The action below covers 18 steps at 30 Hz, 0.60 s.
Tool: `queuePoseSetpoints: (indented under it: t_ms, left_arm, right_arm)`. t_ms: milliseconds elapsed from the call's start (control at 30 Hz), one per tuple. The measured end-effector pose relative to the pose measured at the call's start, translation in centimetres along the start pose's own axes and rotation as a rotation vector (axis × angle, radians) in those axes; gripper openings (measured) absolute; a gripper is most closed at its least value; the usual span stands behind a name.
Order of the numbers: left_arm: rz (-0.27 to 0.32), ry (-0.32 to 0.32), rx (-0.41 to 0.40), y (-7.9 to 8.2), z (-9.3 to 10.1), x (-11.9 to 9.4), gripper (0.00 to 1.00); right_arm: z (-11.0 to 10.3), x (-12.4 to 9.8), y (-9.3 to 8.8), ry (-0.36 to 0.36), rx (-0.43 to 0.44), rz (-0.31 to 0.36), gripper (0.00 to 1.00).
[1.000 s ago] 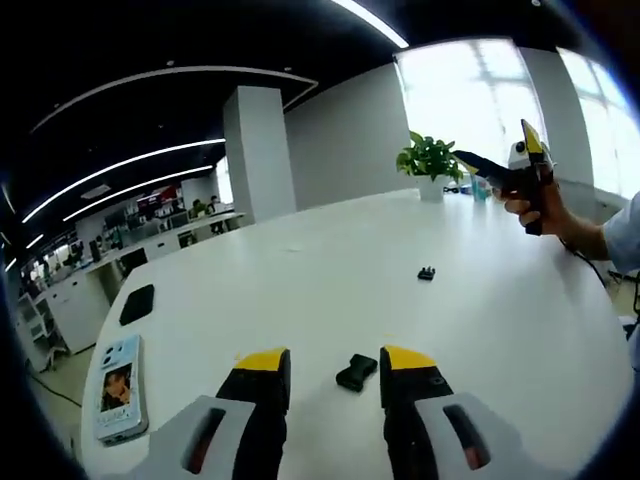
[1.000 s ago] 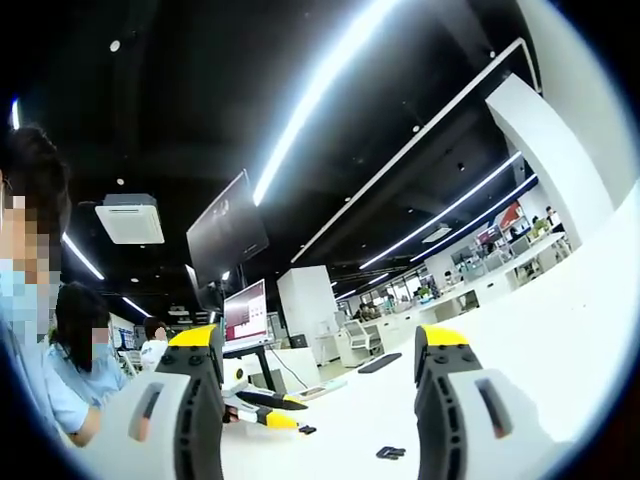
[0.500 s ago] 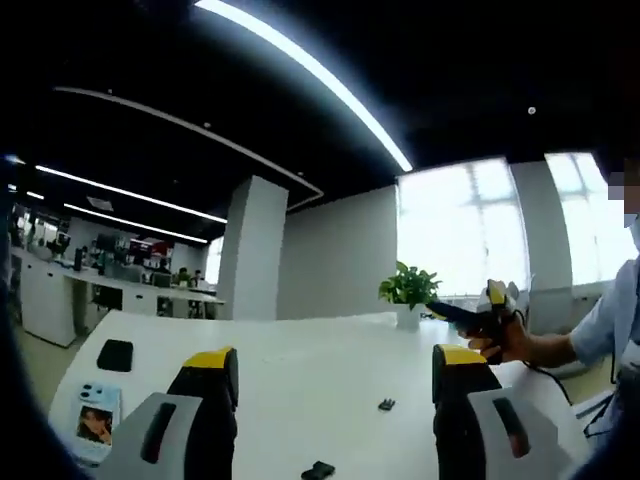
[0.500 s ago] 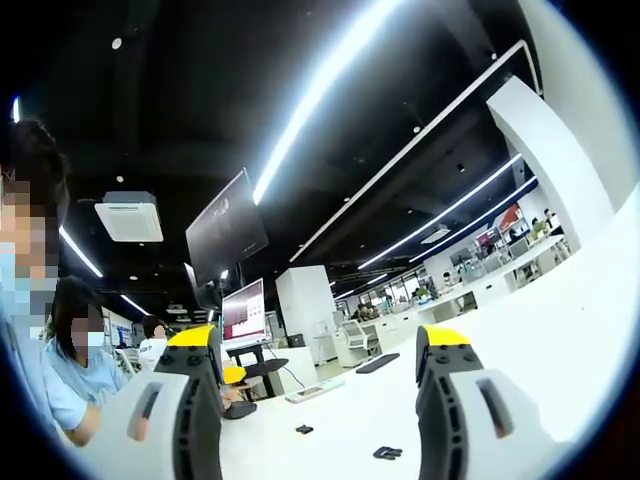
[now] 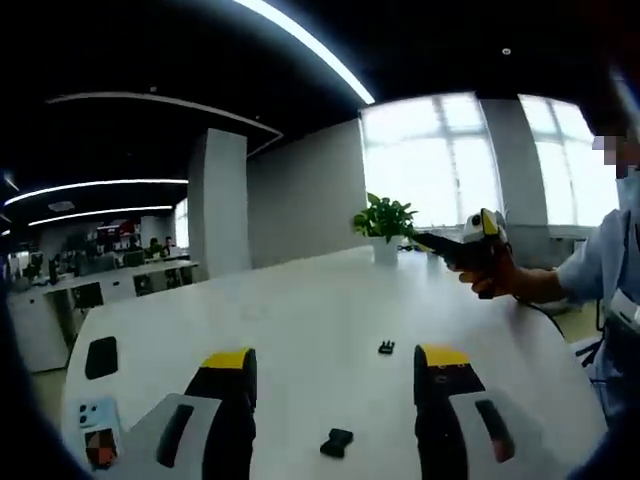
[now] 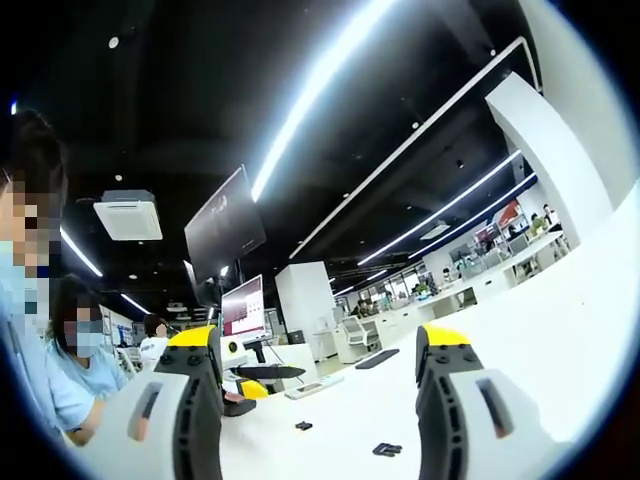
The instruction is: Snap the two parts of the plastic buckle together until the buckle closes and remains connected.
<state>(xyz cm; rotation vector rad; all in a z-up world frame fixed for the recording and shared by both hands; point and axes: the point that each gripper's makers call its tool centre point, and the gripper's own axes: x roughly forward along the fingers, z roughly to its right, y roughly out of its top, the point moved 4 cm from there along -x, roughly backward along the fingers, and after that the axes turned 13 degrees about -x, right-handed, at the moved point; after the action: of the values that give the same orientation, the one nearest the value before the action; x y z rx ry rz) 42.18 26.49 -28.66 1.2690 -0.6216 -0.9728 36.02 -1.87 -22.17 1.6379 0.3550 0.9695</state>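
Observation:
Two black buckle parts lie apart on the white table (image 5: pixel 300 310). The larger part (image 5: pixel 337 441) sits low between my left gripper's (image 5: pixel 336 372) yellow-tipped jaws, which stand open with nothing between them. Farther off and to the right lies the smaller part (image 5: pixel 386 347). A hand holds my right gripper (image 5: pixel 468 240) in the air over the table's far right side. In the right gripper view, my right gripper (image 6: pixel 320 345) is open and empty, high above both buckle parts (image 6: pixel 386 449) (image 6: pixel 299 426). The left gripper (image 6: pixel 250 380) shows small past them.
A black phone (image 5: pixel 100 357) and a phone with a picture on its case (image 5: pixel 95 440) lie at the table's left edge. A potted plant (image 5: pixel 383 218) stands at the far end. A person's sleeve (image 5: pixel 610 270) is at the right. Seated people (image 6: pixel 85 370) are at the left.
The left gripper's jaws stand wider apart than a second ago. Its view swung up off the larger buckle part, then tilted back down. The right gripper has hardly moved.

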Motion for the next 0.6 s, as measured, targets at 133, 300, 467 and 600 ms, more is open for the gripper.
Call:
queuePoseSetpoints:
  t_ms: [133, 300, 467, 600]
  left_arm:
    - [-0.111, 0.052, 0.087, -1.4, -0.1, -0.6, 0.55]
    - [-0.204, 0.094, 0.168, -2.3, -0.7, -0.4, 0.44]
    - [-0.327, 0.084, 0.159, -4.4, -1.3, 0.1, 0.44]
    - [-0.37, 0.098, 0.142, -5.2, -1.7, 0.2, 0.38]
  right_arm:
    - [0.0, 0.1, 0.1, 0.003, 0.006, 0.004, 0.81]
    - [-0.1, 0.2, 0.0, 0.005, 0.004, -0.003, 0.81]
    - [0.0, 0.3, -0.2, 0.004, 0.01, -0.005, 0.8]
    - [0.1, 0.4, -0.2, 0.003, 0.011, -0.004, 0.8]
